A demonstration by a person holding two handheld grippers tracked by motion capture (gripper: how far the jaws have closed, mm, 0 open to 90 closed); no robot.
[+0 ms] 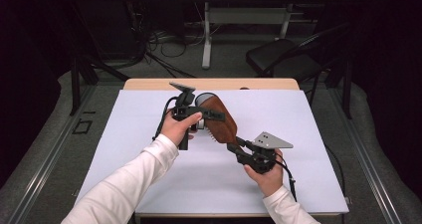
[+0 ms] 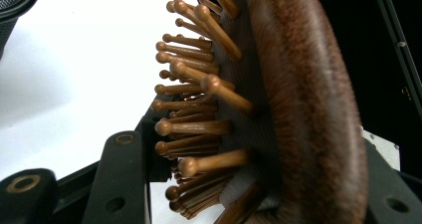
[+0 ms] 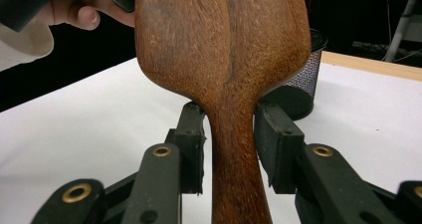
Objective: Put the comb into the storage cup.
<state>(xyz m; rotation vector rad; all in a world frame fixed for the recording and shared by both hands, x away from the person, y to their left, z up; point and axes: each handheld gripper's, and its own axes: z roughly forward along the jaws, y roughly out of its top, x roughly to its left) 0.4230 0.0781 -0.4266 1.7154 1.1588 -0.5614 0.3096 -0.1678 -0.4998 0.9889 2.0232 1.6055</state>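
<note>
Though loosened, hairbrush [image 3: 224, 59] between fingers [image 3: 191, 134] (right).

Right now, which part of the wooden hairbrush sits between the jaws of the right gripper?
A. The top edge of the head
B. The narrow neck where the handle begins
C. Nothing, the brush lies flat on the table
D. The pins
B: in the right gripper view the hairbrush narrows to its neck exactly between the two black jaws of the right gripper, with the wide head above them.
</note>
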